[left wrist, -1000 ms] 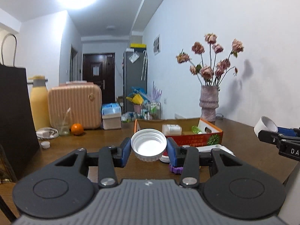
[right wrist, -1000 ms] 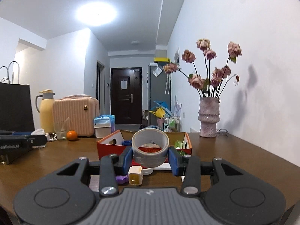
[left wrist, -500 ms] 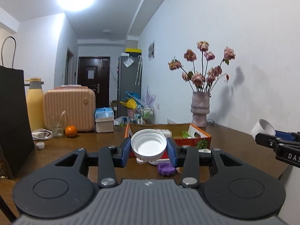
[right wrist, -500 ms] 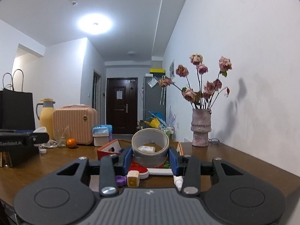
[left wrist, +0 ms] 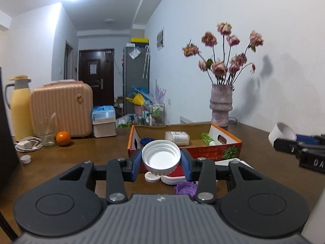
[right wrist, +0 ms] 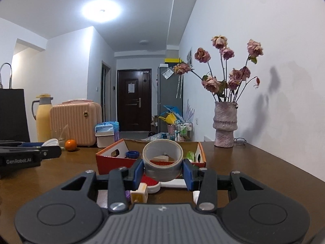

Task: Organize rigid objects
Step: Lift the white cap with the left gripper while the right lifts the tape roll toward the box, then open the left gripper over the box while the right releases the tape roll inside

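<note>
Two tools are in use, and you hold one in each hand. Your left tool (left wrist: 161, 163) is clamped on a white jar lid (left wrist: 161, 158), its open side facing the camera, with both blue pads pressed against the rim. Your right tool (right wrist: 162, 171) is clamped on a grey tape roll (right wrist: 162, 159), pads against its outer wall, the hole facing the camera.

Both items are held above the brown surface (left wrist: 81, 158), on the near side of the red cardboard box (left wrist: 223, 150). Inside the box, note a white bottle (left wrist: 177, 136) lying flat, a green bottle (left wrist: 207, 138) to its right, and a blue cap (right wrist: 132, 154) toward the left end.

Loose items lie on the surface just beneath the tools: a purple cap (left wrist: 185, 188), a small white cap (left wrist: 152, 177) and a small yellow block (right wrist: 139, 195).

At the far right stands a vase of dried roses (left wrist: 221, 106). At the far left are an orange (left wrist: 63, 138), a pink case (left wrist: 61, 109) and a yellow flask (left wrist: 20, 109).
</note>
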A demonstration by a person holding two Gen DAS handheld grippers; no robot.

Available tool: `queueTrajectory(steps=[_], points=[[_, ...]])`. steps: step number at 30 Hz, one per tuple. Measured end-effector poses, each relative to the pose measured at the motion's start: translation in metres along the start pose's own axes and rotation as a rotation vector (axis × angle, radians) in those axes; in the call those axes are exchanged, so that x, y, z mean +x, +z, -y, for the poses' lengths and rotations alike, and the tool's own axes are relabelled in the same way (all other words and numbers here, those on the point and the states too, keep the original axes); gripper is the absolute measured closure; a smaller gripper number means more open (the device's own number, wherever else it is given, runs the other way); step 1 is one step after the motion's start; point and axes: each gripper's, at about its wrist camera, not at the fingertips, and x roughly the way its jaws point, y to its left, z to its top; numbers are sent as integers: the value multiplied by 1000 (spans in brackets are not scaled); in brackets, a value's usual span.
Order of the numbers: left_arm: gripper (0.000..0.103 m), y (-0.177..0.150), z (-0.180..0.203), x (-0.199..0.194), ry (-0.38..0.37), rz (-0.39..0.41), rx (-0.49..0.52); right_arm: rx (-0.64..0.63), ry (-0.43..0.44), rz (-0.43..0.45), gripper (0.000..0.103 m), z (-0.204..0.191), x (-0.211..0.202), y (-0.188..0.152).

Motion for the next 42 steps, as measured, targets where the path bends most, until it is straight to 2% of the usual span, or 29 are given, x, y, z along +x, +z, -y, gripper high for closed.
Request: queueTrajectory(steps=[4,8,12,14,16,18,21,23,25,26,27,28,30,33,35,38,42], points=[[62,14,-6,52,-4,-37,1,7,19,-30,63,13,45,16],[62,31,-9,112,-1,-58,46,-38,51,-55,63,24,98,31],[62,55,-10,179,-41,-113,48,-55,88,-130,63,37,163,49],[62,67,-9,221,-86,-182,44,-88,93,-187,63,42,201,59],[62,74,-8,269,-128,-289,38,-108,111,-267,63,48,247,68],[62,76,-11,317,-131,-383,3,-77,144,-362,63,57,295,74],[62,70,-16,376,-148,-491,5,-46,155,-493,63,66,359,73],[62,65,-17,402,-98,-527,8,-78,135,-556,63,66,393,69],[62,57,-20,426,-132,-621,-19,-62,155,-623,63,67,419,63],[61,55,-23,433,-161,-657,-40,-55,157,-654,63,67,431,59],[55,55,-23,437,-179,-677,-42,-70,138,-671,63,67,441,54],[41,55,-23,438,-182,-678,-29,-100,111,-685,63,65,449,49],[29,55,-23,438,-167,-676,-21,-130,80,-698,62,64,460,41],[28,54,-25,436,-183,-690,-27,-114,93,-715,56,64,465,29],[28,51,-24,433,-180,-709,-36,-117,83,-715,56,62,464,29],[23,56,-25,426,-182,-674,-53,-106,98,-688,49,63,454,38],[20,80,-22,403,-165,-626,-36,-84,96,-652,48,71,437,67]])
